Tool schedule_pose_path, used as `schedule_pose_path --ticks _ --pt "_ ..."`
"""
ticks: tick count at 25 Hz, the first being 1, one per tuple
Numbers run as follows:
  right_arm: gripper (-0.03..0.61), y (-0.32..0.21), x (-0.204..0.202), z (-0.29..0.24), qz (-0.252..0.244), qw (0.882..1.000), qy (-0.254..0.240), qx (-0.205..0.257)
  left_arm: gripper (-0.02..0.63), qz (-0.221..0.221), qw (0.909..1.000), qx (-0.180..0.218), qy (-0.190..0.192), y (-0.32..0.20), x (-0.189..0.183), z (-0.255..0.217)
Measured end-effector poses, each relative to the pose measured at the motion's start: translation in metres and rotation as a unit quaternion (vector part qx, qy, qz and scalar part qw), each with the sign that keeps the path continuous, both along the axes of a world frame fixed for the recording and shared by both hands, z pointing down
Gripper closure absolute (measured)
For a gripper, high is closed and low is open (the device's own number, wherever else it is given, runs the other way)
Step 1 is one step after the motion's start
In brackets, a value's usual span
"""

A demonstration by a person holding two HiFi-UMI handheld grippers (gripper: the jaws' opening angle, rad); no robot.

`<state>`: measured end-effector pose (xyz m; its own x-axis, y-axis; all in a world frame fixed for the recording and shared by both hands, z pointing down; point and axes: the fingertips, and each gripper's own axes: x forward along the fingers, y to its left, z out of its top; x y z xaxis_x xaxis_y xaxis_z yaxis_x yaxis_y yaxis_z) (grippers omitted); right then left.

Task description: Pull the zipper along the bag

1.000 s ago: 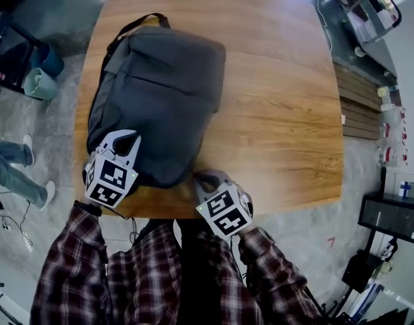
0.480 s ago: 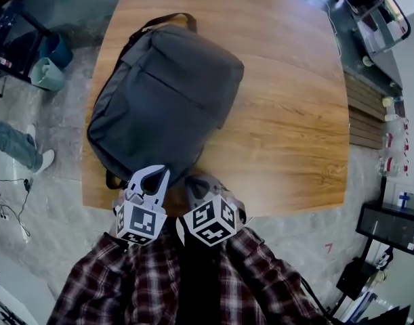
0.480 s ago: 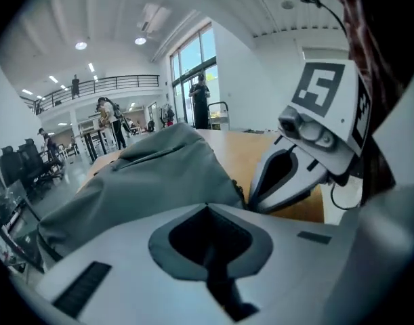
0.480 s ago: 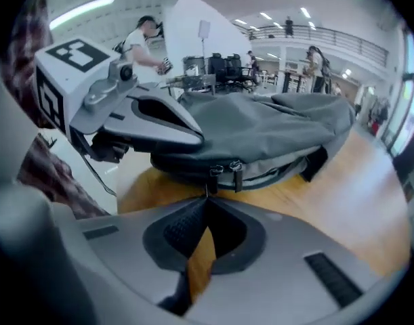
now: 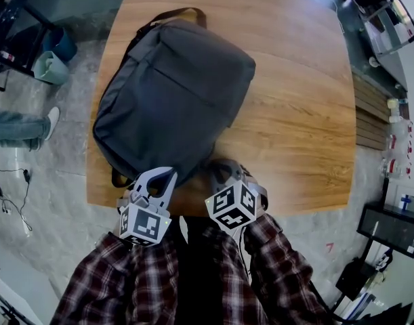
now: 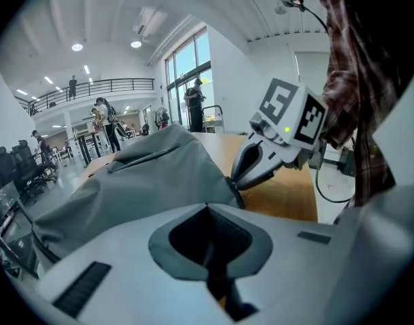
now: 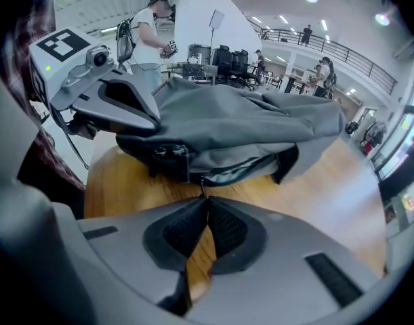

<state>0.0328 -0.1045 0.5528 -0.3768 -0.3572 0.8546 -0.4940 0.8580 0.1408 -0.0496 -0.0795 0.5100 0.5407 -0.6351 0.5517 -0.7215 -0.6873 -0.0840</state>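
Note:
A dark grey backpack (image 5: 173, 93) lies flat on the round wooden table (image 5: 301, 114), its carry handle (image 5: 176, 13) at the far side. My right gripper (image 5: 220, 169) is at the bag's near edge. In the right gripper view it (image 7: 206, 199) is shut on the small metal zipper pull (image 7: 202, 185) under the bag (image 7: 240, 124). My left gripper (image 5: 159, 176) sits just to its left at the bag's near corner. In the left gripper view it (image 6: 208, 207) is shut, tips against the grey fabric (image 6: 159, 175).
The table's near edge (image 5: 186, 207) runs just under both grippers. A black strap buckle (image 7: 167, 156) hangs at the bag's near corner. A teal bin (image 5: 47, 66) and a person's legs (image 5: 17, 127) are on the floor at left; equipment stands at right (image 5: 383, 19).
My left gripper has moved right along the bag's near edge, from its left corner to just beside the right gripper. The right gripper stays at the near edge.

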Motion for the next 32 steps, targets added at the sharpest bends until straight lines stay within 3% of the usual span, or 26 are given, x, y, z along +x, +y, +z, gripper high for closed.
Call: schedule_pose_path --ticks 3,12,19,21,23,25,27,30,32 --pt "0.568 -0.026 0.025 -0.001 0.045 0.999 -0.003 -0.006 0.604 0.004 1.0 0.001 -0.001 0.001 0.0 -0.001" --pt "0.563 -0.084 0.045 0.0 0.095 0.995 -0.009 0.002 0.604 -0.001 1.0 -0.004 0.002 -0.002 0.006 0.003" --pt "0.557 -0.088 0.048 -0.006 0.106 0.994 -0.03 0.0 0.604 -0.011 0.9998 -0.014 -0.001 -0.007 0.006 0.006" --pt "0.558 -0.087 0.055 -0.017 0.134 0.99 -0.049 0.009 0.603 -0.03 0.9992 -0.025 0.004 -0.012 0.005 0.006" --pt "0.558 -0.085 0.069 -0.034 0.182 0.979 -0.09 0.016 0.603 -0.052 0.9975 -0.039 0.028 -0.018 0.005 0.0" --pt "0.558 -0.078 0.077 -0.057 0.225 0.962 -0.153 0.011 0.603 -0.081 0.9924 -0.047 0.08 -0.028 0.004 -0.016" --pt "0.558 -0.069 0.079 -0.083 0.255 0.941 -0.223 0.007 0.604 -0.11 0.9832 -0.045 0.139 -0.04 0.002 -0.042" --pt "0.558 -0.062 0.078 -0.133 0.285 0.902 -0.323 0.02 0.603 -0.126 0.9732 -0.03 0.19 -0.059 0.008 -0.094" --pt "0.558 -0.059 0.073 -0.168 0.283 0.888 -0.361 0.04 0.603 -0.127 0.9655 -0.002 0.228 -0.071 0.016 -0.14"
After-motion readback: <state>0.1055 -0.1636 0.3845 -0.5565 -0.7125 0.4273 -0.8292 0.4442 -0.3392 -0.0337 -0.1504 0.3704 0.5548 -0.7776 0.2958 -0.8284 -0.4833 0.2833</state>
